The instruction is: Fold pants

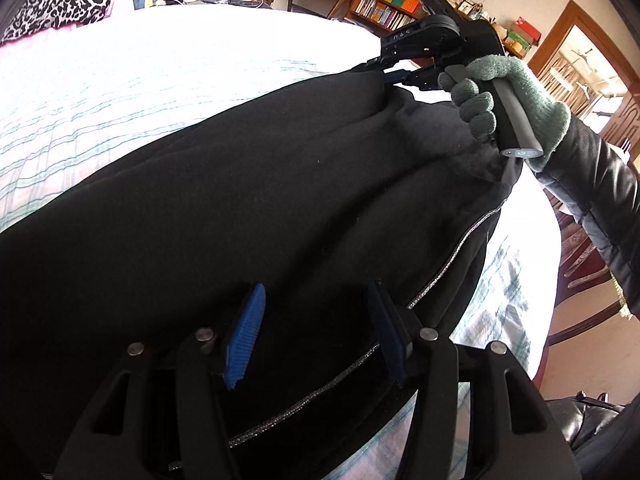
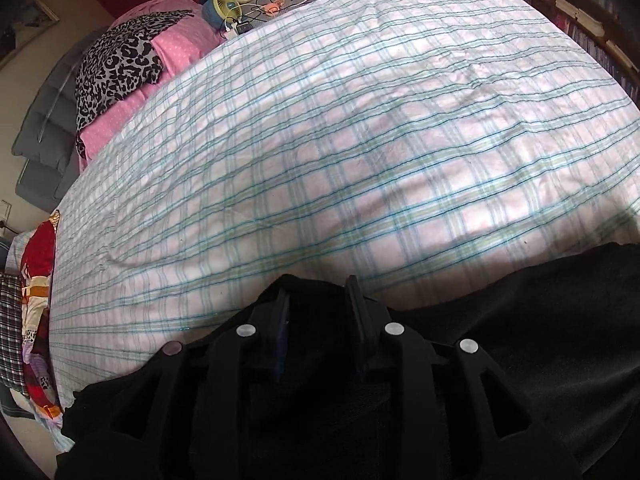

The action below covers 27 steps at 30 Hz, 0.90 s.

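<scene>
Black pants (image 1: 240,184) lie under both tools, on the bed (image 2: 360,120).

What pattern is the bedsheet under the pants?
The bedsheet is pale pink-white plaid with teal and green lines, clearest in the right wrist view, beyond the black pants.

**Two wrist views low over the bed**

The left wrist camera sits close above the black fleece pants (image 1: 240,200), looking along its own fingers across the plaid bedspread (image 1: 120,100) toward a wooden bookshelf (image 1: 392,4). The right wrist camera hangs equally near, tilted down, facing the leopard-print cloth (image 2: 116,64). Both views share pants, bedspread and that cloth.
</scene>
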Each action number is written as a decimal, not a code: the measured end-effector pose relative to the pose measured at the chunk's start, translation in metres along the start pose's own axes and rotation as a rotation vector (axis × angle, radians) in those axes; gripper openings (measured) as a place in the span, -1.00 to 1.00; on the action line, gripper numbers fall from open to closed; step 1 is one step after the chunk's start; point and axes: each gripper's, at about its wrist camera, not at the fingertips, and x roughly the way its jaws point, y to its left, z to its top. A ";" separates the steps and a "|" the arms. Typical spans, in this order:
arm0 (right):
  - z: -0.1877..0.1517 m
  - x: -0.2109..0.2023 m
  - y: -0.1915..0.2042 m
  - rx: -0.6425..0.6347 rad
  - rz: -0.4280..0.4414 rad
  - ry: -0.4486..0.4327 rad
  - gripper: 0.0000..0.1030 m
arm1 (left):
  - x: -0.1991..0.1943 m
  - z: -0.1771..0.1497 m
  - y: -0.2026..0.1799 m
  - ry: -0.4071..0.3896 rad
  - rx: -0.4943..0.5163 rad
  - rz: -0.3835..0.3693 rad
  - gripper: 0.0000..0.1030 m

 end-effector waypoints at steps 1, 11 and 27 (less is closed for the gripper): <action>0.000 -0.003 -0.003 0.011 0.015 -0.001 -0.46 | 0.000 0.001 -0.002 0.003 0.006 0.006 0.05; -0.013 -0.025 -0.006 -0.045 0.106 -0.059 -0.45 | 0.002 0.004 -0.005 0.028 0.023 0.039 0.05; -0.041 -0.040 -0.009 -0.132 0.106 -0.117 -0.23 | 0.006 0.006 -0.006 0.033 0.018 0.061 0.09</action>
